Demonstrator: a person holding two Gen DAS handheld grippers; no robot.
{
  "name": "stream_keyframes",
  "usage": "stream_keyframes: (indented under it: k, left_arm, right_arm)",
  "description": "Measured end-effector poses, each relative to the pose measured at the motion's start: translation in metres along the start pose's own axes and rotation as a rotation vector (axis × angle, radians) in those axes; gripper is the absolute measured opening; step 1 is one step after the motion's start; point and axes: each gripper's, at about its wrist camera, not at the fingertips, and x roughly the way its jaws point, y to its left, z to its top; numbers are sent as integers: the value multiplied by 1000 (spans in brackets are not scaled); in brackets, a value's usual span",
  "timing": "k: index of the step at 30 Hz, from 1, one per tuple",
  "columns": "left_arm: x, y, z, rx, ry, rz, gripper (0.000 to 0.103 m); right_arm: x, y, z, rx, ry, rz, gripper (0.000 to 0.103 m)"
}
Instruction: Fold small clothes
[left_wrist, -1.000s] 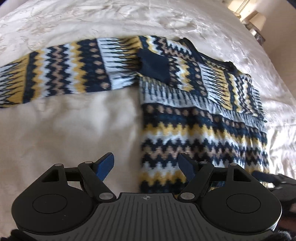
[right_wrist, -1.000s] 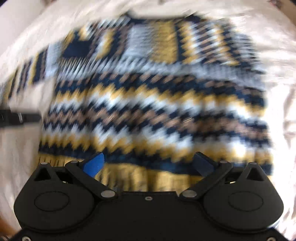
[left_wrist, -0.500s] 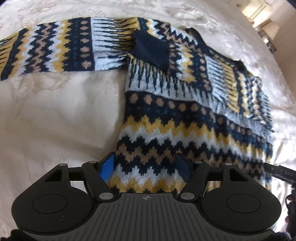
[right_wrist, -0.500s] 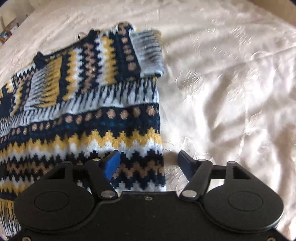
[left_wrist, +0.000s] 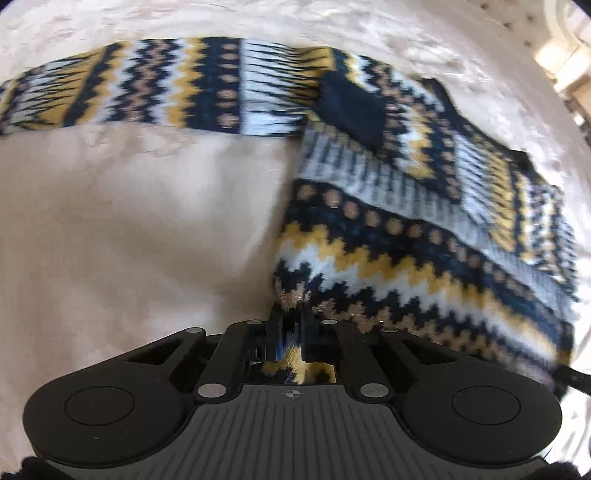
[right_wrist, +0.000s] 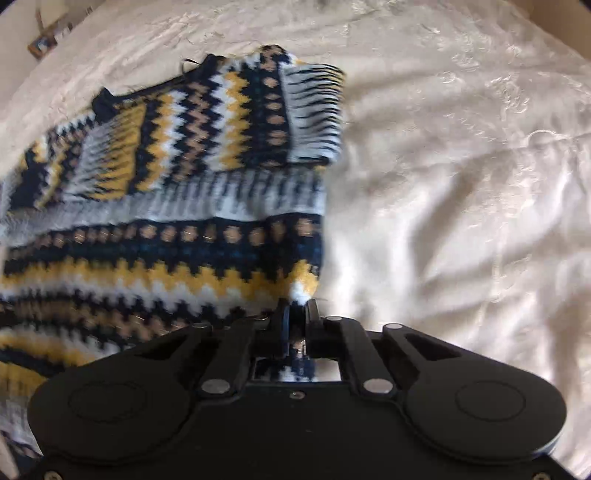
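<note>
A small knitted sweater (left_wrist: 424, 236) in navy, yellow, white and tan zigzag bands lies on a cream bedspread (left_wrist: 129, 229). One sleeve stretches out to the left in the left wrist view; the other sleeve (right_wrist: 314, 110) lies folded over the chest. My left gripper (left_wrist: 293, 314) is shut on the sweater's lower left corner, with knit bunched between its fingers. My right gripper (right_wrist: 297, 312) is shut on the sweater's (right_wrist: 155, 229) lower right corner, pinching the side edge near the hem.
The cream embroidered bedspread (right_wrist: 461, 184) spreads wrinkled to the right of the sweater. A lamp and furniture (left_wrist: 569, 62) stand past the bed's far right corner. Small objects (right_wrist: 44, 40) lie beyond the bed at the upper left of the right wrist view.
Both grippers went from wide open to shut on the sweater's bottom corners. The right one first swept across the sweater's body to its right edge; the left one shifted onto the left edge.
</note>
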Motion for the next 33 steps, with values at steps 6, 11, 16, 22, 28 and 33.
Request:
stream_keyframes:
  k: [6,11,16,22,28,33]
  left_arm:
    - [-16,-12,-4,57,-38,-36,10]
    - [-40,-9,-34,89,-42,-72,21]
    - [-41,4,-64,78,-11,-31,21]
    - [-33,9,-67,67,23,-28,21]
    - [-41,21,-65,-18,38,-16,21]
    - [-57,42,-55,-66,34,-56,50]
  right_arm:
    - [-14,-17,-6,66,-49,70,43]
    - [-34,-22,-34,54,-39,173,69]
    - [-33,-20,-67,68,52,224,64]
    - [-27,-12,-77,39,97,193,14]
    - [-39,-28,-78,63,104,110,26]
    - [-75,-11,-64,14,-32,92,92]
